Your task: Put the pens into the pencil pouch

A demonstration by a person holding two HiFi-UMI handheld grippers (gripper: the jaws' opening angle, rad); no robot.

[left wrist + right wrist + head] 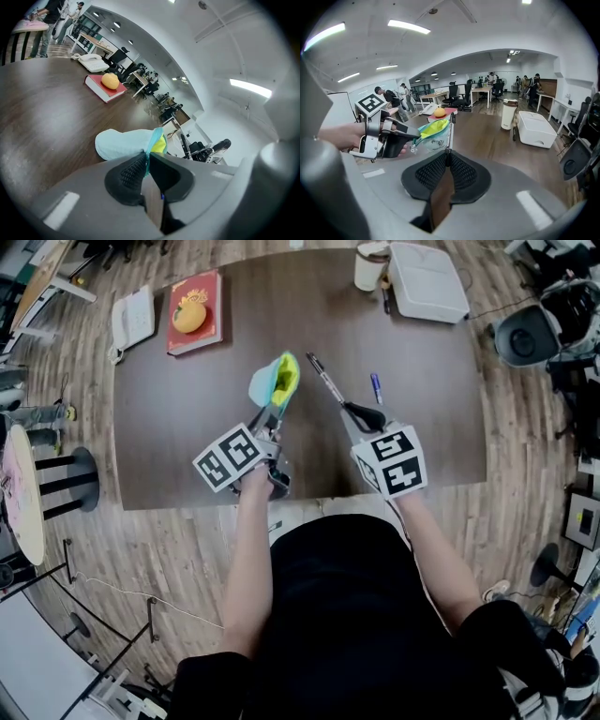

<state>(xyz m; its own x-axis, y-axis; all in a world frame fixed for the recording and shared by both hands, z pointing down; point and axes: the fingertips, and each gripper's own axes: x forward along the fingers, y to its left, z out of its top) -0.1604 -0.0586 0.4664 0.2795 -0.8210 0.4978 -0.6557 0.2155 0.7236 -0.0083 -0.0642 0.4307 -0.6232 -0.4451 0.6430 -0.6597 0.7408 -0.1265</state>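
Left gripper [146, 161] pinches pouch [275, 379] rim; right gripper [447, 159] pinches 1 pen [326, 382], apparently just right of its mouth: steer the tip left, inside.

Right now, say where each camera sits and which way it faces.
Head view: on the person's head, facing steeply down at the table; both forearms, left gripper and right gripper show.
Left gripper view: on that gripper, along jaws shut on the pencil pouch.
Right gripper view: on that gripper, along its held pen towards the pouch; the left hand shows.
Shared: all show the pouch.
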